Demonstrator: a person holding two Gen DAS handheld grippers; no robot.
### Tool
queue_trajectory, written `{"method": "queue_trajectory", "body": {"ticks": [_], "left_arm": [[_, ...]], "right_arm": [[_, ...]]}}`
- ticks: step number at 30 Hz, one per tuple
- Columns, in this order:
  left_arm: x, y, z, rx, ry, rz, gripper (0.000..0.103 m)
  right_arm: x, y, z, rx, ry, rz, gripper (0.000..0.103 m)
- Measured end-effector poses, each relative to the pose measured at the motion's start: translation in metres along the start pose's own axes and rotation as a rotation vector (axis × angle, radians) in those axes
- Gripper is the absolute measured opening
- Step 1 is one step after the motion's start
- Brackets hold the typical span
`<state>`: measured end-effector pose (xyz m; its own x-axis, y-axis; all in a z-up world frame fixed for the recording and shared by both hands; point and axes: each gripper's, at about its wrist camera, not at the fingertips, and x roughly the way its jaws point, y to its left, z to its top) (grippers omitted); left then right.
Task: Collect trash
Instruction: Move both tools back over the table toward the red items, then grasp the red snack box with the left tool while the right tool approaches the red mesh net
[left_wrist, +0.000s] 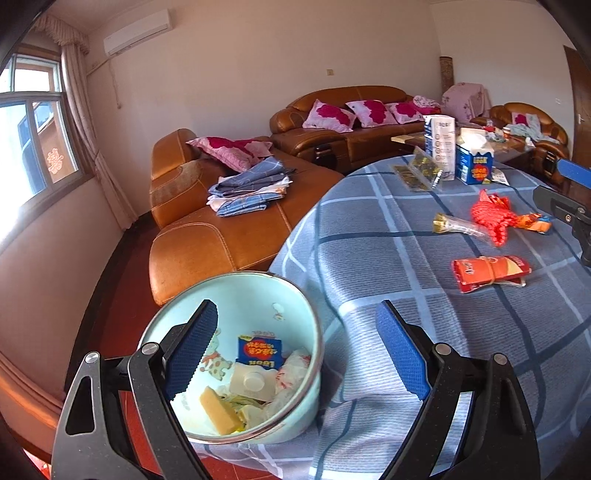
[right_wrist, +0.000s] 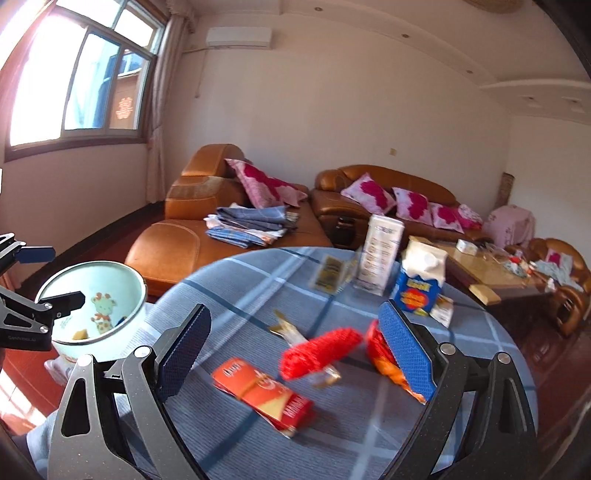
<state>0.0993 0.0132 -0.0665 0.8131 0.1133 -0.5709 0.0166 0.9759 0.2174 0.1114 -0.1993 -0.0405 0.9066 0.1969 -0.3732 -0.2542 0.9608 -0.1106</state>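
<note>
A pale blue bin (left_wrist: 295, 317) stands beside the table's left edge and holds several pieces of trash, among them a blue carton (left_wrist: 258, 350) and a yellow sponge (left_wrist: 219, 410). My left gripper (left_wrist: 295, 354) is open and empty above the bin's rim. On the blue checked tablecloth (left_wrist: 388, 236) lie a red carton (left_wrist: 487, 271), a red net (left_wrist: 493, 216), an orange wrapper (left_wrist: 535, 221) and a clear wrapper (left_wrist: 458, 223). My right gripper (right_wrist: 295, 354) is open and empty over the red net (right_wrist: 321, 350) and the red carton (right_wrist: 262, 395). The bin also shows in the right wrist view (right_wrist: 92, 295).
A blue milk carton (right_wrist: 421, 284), a tall white box (right_wrist: 382, 249) and clear packets (right_wrist: 328, 273) stand at the table's far side. Brown leather sofas (right_wrist: 221, 229) with pillows and folded cloth lie beyond. A coffee table (right_wrist: 480, 266) stands at the right.
</note>
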Motion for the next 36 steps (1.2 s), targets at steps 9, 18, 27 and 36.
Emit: {"method": "queue_trajectory", "body": {"ticks": [9, 18, 27, 36], "left_arm": [[0.008, -0.085, 0.016, 0.123, -0.015, -0.132, 0.086], [0.025, -0.150, 0.029, 0.179, 0.007, -0.268, 0.088], [0.046, -0.173, 0.036, 0.180, 0.050, -0.309, 0.097], [0.076, -0.171, 0.031, 0.152, 0.154, -0.335, 0.097]], "right_arm": [[-0.016, -0.066, -0.036, 0.155, 0.082, -0.164, 0.091], [-0.020, -0.092, -0.057, 0.206, 0.113, -0.213, 0.091], [-0.023, -0.086, -0.061, 0.167, 0.096, -0.231, 0.091], [-0.016, -0.083, -0.063, 0.164, 0.124, -0.224, 0.091]]}}
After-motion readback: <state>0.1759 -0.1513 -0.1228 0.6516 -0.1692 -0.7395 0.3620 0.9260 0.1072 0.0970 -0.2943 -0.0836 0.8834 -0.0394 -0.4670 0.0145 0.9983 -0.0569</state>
